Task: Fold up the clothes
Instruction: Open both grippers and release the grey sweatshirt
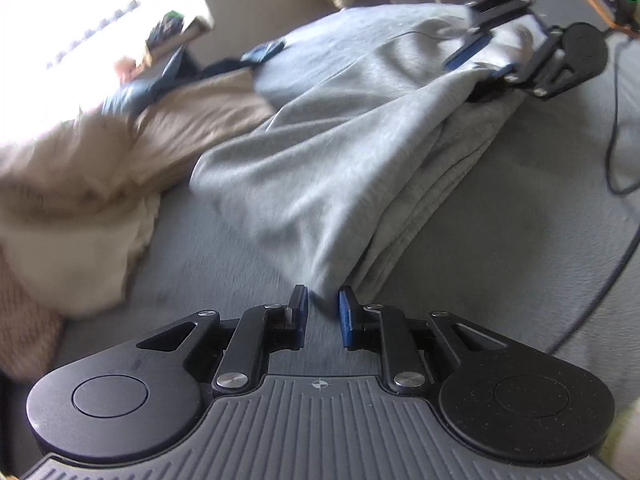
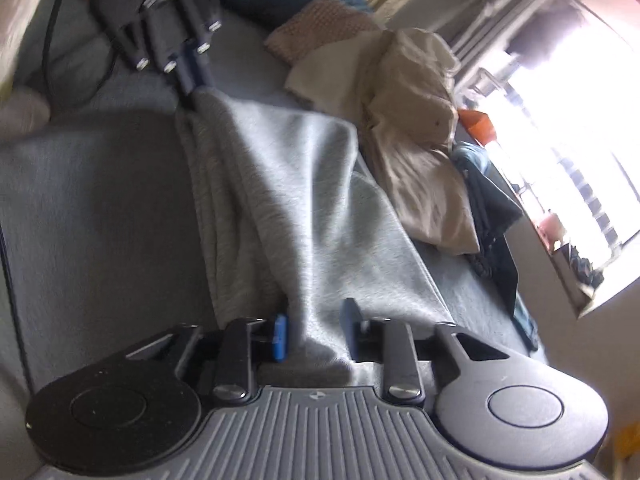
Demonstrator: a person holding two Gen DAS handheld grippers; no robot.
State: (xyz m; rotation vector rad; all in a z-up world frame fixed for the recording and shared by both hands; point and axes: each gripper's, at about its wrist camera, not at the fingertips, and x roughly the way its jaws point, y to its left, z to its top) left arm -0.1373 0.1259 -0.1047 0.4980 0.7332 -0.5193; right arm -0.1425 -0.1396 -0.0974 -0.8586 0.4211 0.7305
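Note:
A light grey sweat garment [image 1: 320, 152] [image 2: 288, 184] lies in a long bunched ridge on the grey bed surface [image 1: 500, 260] [image 2: 100, 200], stretched between my two grippers. My left gripper [image 1: 324, 306] [image 2: 192, 84] stands with its jaws narrow, and the garment's near corner runs to a point pinched at its fingertips. My right gripper [image 2: 316, 326] [image 1: 486, 62] is at the far end. Its blue pads are apart, with a fold of the grey fabric lying loose between them.
A crumpled beige pile [image 1: 80, 184] [image 2: 416, 120] lies beside the garment, with a pink knitted piece [image 1: 24, 332] [image 2: 316, 28] and dark blue clothes [image 1: 132, 92] [image 2: 492, 216] near it. A black cable [image 1: 608, 152] [image 2: 52, 40] crosses the bed on the other side. A bright window [image 2: 580, 120] is beyond.

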